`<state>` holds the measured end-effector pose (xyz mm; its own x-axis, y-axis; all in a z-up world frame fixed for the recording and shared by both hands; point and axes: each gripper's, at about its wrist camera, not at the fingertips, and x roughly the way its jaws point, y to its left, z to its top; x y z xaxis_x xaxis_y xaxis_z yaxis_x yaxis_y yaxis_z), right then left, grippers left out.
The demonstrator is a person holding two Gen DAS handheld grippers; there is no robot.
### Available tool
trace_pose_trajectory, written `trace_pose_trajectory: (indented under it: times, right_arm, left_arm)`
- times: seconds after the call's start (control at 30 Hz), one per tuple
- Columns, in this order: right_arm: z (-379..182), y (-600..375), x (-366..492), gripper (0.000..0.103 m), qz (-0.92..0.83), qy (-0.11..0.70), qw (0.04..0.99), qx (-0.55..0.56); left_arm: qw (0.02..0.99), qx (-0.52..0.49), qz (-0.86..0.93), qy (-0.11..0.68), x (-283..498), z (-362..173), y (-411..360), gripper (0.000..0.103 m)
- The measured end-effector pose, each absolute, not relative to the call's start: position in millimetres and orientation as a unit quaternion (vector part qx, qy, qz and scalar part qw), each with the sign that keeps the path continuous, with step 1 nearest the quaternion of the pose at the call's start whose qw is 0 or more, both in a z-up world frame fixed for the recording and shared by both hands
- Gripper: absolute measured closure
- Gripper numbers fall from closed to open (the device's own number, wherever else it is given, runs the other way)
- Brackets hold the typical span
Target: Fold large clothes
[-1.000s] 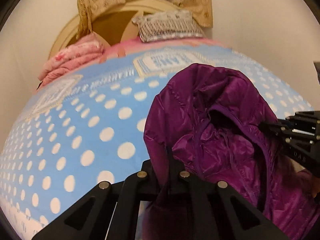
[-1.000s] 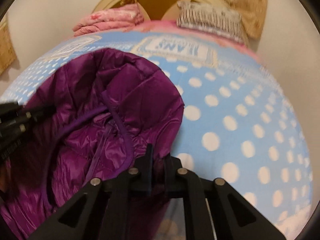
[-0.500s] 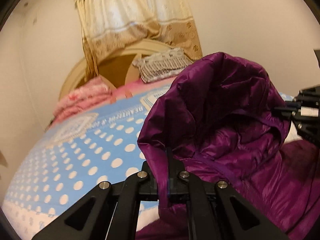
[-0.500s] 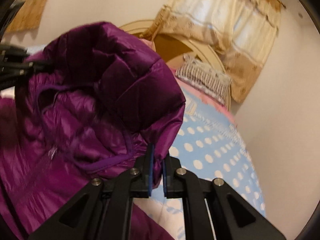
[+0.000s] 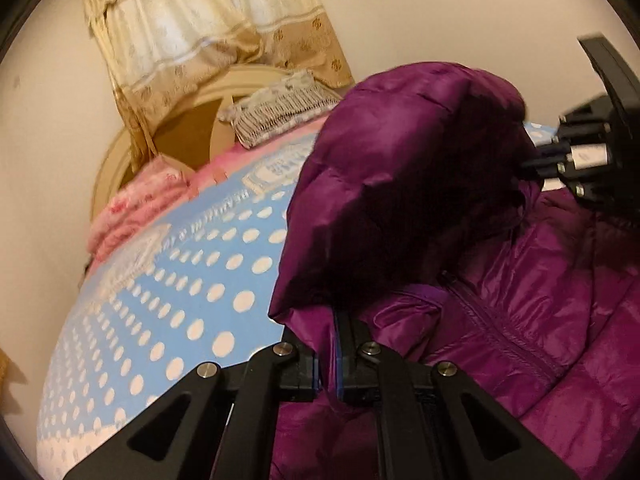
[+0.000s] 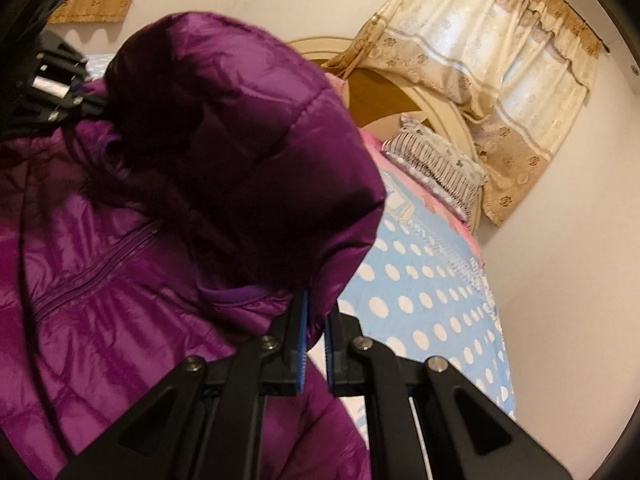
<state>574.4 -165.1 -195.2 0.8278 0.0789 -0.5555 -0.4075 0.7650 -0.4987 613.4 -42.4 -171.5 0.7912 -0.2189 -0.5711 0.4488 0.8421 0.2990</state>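
A shiny purple puffer jacket (image 5: 520,320) with a zip and a hood lies on the bed. Its hood (image 5: 408,184) stands lifted and curled back over the jacket's front. My left gripper (image 5: 329,354) is shut on the hood's left edge. My right gripper (image 6: 314,344) is shut on the hood's right edge (image 6: 320,296). In the left wrist view the right gripper (image 5: 532,164) shows at the far right against the hood. In the right wrist view the jacket (image 6: 100,280) and the left gripper (image 6: 94,104) sit at the upper left.
The bed has a blue sheet with white dots (image 5: 168,304). A folded pink blanket (image 5: 136,204) and a grey fringed pillow (image 5: 280,108) lie at the headboard (image 5: 120,160). A beige curtain (image 5: 200,40) hangs behind. A cream wall (image 6: 560,280) runs along the bed's right side.
Both grippers have carried the hood up off the sheet and folded it back toward the jacket's body. Both views have tilted, each wrist having rolled.
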Motion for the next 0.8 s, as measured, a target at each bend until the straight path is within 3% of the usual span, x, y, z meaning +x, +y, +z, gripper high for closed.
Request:
trace_pose_trajectory:
  times: [0.07,0.17,0.23,0.27,0.3,0.33,0.43,0.67,0.8]
  right_arm:
    - [-197,-167,570,0.093,0.144,0.278,0.898,-0.308]
    - [-195,-177,568,0.080,0.156,0.304,0.895,-0.287]
    - [-194,-183,563,0.054,0.164,0.318,0.893,-0.272]
    - [-194,-185,559,0.048,0.171,0.321,0.891,-0.271]
    - [-195,-186,555,0.044,0.171,0.321,0.891,-0.273]
    - [-194,-186,555,0.044,0.169,0.324,0.889,-0.275]
    - [-191,-195,554,0.044,0.166,0.340,0.889,-0.258]
    - [-157,-203,572,0.044,0.137,0.346,0.917,-0.145]
    - [-151,-182,583,0.046,0.122,0.360,0.915,-0.136]
  left_arm:
    - [0.918,0.211,-0.184,0.282,613,-169,-42,0.097]
    - [0.907,0.183,-0.204,0.321,611,-167,-31,0.093]
    - [0.902,0.156,-0.212,0.341,608,-165,-21,0.082]
    - [0.903,0.147,-0.211,0.345,605,-163,-16,0.077]
    - [0.903,0.137,-0.213,0.348,601,-161,-8,0.062]
    - [0.903,0.127,-0.216,0.348,597,-157,-2,0.047]
    - [0.910,0.095,-0.208,0.346,586,-148,12,0.033]
    - [0.930,0.012,-0.131,0.344,587,-133,25,0.032]
    - [0.915,-0.053,-0.130,0.379,583,-136,17,0.032]
